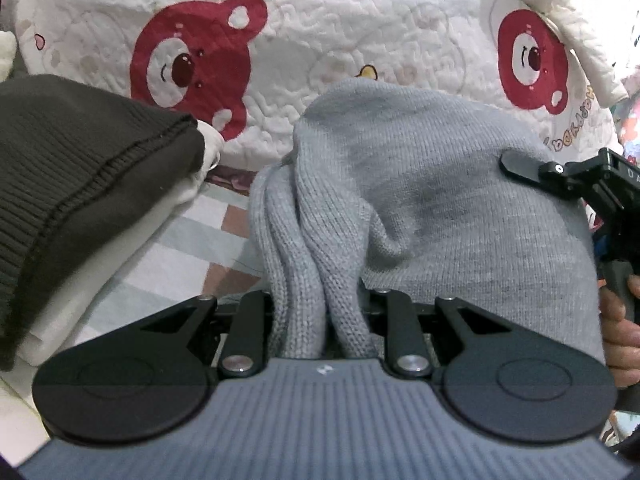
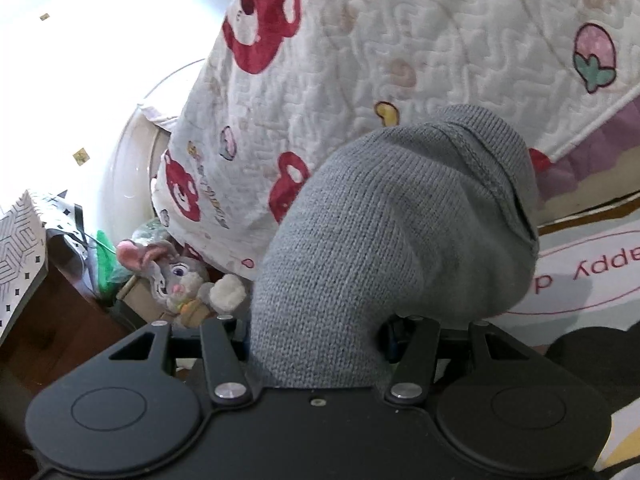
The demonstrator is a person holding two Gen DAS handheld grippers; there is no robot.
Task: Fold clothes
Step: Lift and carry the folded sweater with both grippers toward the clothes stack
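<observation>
A grey knit garment (image 1: 420, 200) hangs bunched over my left gripper (image 1: 316, 280). Its folds run down into the gap between the jaws and hide both fingertips, so the left gripper looks shut on the cloth. In the left wrist view, my right gripper (image 1: 520, 166) pinches the same garment at its right edge, and a hand (image 1: 616, 320) holds its handle. In the right wrist view the grey knit garment (image 2: 400, 240) covers my right gripper (image 2: 320, 304) as a rounded hump with a stitched hem (image 2: 480, 160) on top.
A folded dark ribbed garment (image 1: 80, 160) lies on a white one (image 1: 120, 248) at the left, on a checked surface (image 1: 200, 232). Behind it is a white quilt with red bears (image 1: 320, 32). A plush rabbit (image 2: 176, 276), a patterned bag (image 2: 20, 232) and a lettered mat (image 2: 592, 272) lie nearby.
</observation>
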